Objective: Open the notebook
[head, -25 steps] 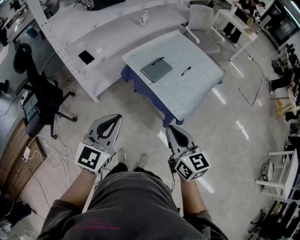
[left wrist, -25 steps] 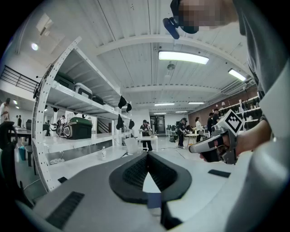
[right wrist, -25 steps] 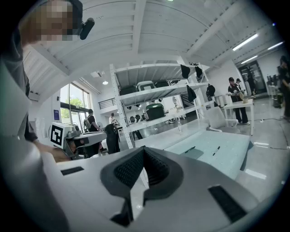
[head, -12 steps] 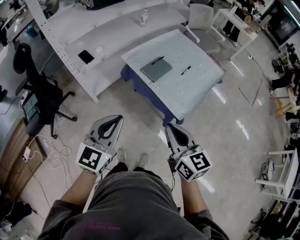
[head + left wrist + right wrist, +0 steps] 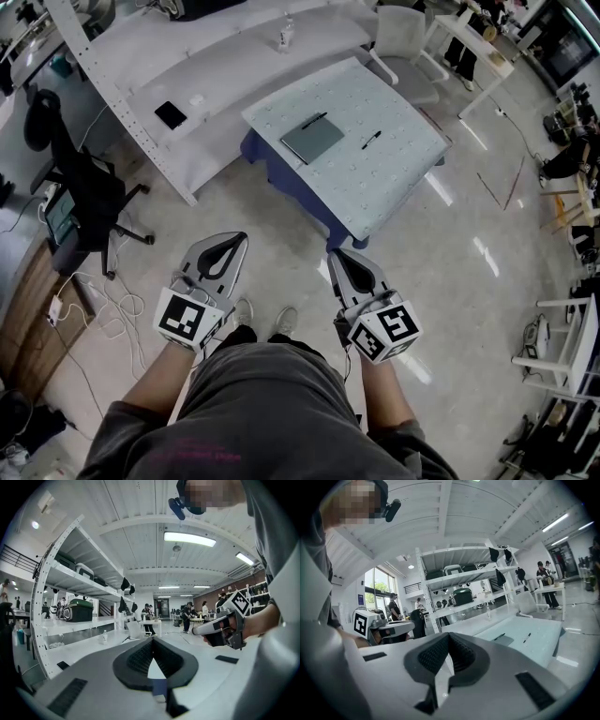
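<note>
Task not started: the notebook (image 5: 313,141) is seen closed on the table (image 5: 384,187), the left gripper (image 5: 233,236) and right gripper (image 5: 336,252) are held clenched, empty, well apart from it; approach and opening are left.

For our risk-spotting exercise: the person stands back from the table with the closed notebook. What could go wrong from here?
A pen lies on the notebook; opening it may flick the pen off the table.
The left gripper and right gripper are shut, so they might shove the notebook instead of opening it.
</note>
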`<state>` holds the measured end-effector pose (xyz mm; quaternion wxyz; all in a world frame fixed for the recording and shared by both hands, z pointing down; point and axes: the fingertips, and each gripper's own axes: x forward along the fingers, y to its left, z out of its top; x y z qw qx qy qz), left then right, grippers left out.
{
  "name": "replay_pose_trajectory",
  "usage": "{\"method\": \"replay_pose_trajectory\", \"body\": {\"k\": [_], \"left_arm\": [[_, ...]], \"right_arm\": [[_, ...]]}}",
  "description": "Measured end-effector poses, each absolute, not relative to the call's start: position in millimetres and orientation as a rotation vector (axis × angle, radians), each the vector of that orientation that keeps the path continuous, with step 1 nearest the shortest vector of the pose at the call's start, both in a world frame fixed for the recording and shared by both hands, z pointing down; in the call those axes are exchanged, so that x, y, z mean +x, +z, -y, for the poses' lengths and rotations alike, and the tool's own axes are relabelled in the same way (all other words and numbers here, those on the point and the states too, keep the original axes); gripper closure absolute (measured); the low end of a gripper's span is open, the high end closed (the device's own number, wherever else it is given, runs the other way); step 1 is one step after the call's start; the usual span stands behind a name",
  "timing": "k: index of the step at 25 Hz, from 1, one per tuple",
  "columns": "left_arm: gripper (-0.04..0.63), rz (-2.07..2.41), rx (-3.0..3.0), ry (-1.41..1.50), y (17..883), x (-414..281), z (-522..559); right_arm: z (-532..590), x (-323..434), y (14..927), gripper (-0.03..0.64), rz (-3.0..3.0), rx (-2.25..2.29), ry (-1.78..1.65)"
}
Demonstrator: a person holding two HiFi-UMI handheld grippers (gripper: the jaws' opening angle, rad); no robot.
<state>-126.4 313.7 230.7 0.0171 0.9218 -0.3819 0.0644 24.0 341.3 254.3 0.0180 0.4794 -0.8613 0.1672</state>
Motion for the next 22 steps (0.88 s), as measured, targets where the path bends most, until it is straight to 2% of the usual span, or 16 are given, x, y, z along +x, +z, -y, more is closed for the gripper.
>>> {"method": "replay_pose_trajectory", "body": {"k": [22], "left_arm": [[0.589, 1.194, 2.865, 0.211, 234.8, -121.1, -303.8]], "right_arm": [[-332.1, 25.9, 263.5, 0.614, 2.664, 1.482, 0.544]]}}
